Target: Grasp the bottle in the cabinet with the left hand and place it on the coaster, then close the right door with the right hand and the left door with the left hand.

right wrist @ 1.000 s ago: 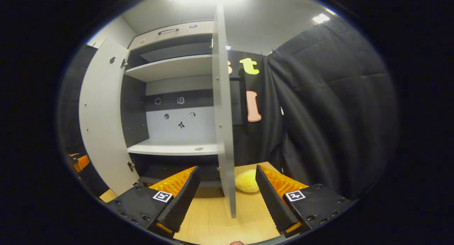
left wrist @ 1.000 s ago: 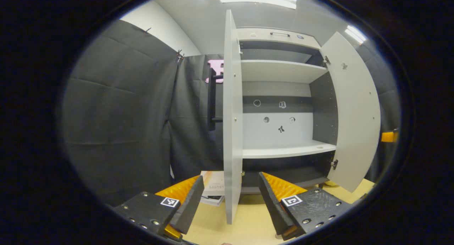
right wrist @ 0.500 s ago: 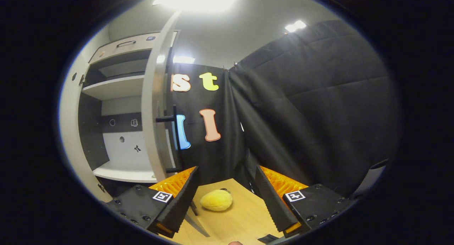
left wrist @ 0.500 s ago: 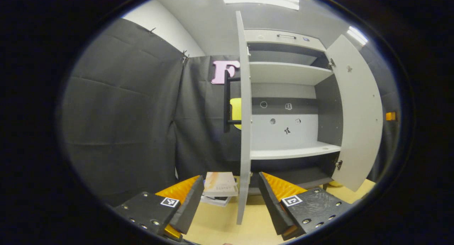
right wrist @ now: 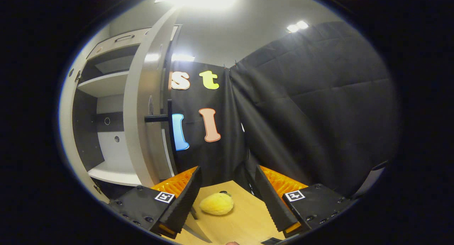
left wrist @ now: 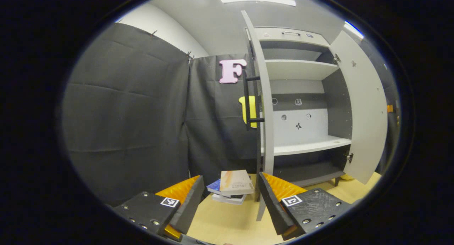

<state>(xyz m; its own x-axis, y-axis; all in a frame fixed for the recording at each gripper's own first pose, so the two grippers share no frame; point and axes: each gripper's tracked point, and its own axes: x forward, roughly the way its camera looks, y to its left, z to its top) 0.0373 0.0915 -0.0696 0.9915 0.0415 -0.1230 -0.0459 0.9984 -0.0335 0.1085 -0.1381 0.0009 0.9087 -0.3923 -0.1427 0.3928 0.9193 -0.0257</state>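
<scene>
Both grippers (left wrist: 228, 199) (right wrist: 225, 197) apparently level, spread, facing open cabinet doors (left wrist: 266, 106).

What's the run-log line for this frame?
left gripper: open, empty | right gripper: open, empty | left door: open | right door: open | shelves: no bottle seen

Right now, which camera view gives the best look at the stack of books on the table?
The left gripper view: the stack of books lies on the table just beyond the open left gripper, beside the left door. The right gripper view looks elsewhere, at a yellow plush toy past the open right gripper.
</scene>
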